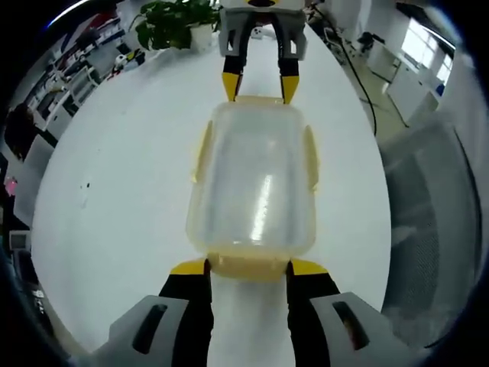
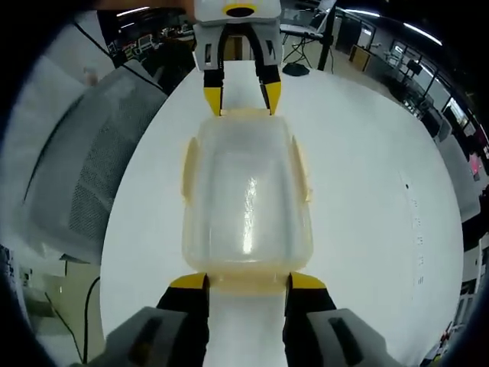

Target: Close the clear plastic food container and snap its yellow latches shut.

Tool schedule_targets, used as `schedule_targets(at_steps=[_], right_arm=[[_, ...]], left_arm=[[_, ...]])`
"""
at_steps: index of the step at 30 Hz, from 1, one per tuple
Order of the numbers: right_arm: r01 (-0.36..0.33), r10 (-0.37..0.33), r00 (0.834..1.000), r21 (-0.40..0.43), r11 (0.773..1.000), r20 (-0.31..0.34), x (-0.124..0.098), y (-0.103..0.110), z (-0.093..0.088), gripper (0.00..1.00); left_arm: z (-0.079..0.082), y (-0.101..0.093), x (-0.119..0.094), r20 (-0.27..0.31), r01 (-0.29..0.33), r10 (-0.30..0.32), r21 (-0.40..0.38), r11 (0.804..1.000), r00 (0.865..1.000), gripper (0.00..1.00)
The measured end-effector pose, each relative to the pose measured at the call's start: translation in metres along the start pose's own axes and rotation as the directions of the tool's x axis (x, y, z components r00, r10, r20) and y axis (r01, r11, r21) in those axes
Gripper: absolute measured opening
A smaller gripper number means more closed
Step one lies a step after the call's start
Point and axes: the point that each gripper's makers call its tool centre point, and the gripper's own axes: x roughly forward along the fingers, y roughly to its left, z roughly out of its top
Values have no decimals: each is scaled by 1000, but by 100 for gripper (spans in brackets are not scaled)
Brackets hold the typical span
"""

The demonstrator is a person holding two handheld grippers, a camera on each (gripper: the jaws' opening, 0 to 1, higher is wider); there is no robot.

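Note:
The clear plastic container lies on the white table with its lid on. Yellow latches flare out a little along both long sides. My left gripper is open, its yellow-tipped jaws flanking the near end latch. At the far end my right gripper is open, its tips at the far end latch. In the right gripper view the container runs lengthwise from my right gripper, open around its end latch, to my left gripper opposite.
A grey mesh chair back stands close to the table edge, also seen as the chair back. A potted plant stands at the table's far end, and a cable runs along that side. Desks and shelves lie beyond.

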Motion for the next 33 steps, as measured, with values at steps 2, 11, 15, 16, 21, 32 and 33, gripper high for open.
schedule_targets(at_steps=[2,11,15,16,21,32,33], right_arm=[[1,-1,1000,0,1000,-3,0,0,-1,35],[8,-7,1000,10,1000,-27,1,0,-2,36],[9,-9,1000,3,1000,-29,1,-1,-4,37],[10,-10,1000,2,1000,-28,0,-1,-5,37],[19,-19,1000,23,1000,-18,-1,-4,-7,39],[31,-32,999,51,998,9,-6,-3,-8,55],[31,-31,999,52,998,11,-7,-3,-7,55]], left_arm=[[0,0,1,-3,0,0,14,1000,1000,35],[0,1,6,-5,-2,2,31,1000,1000,36],[1,1,8,-7,5,-5,33,999,1000,36],[1,1,8,-4,8,-8,34,999,1000,36],[1,-1,10,5,6,-7,41,999,1000,37],[3,-4,16,26,-4,2,58,998,1000,53],[2,-4,15,26,-6,4,57,998,1000,55]])
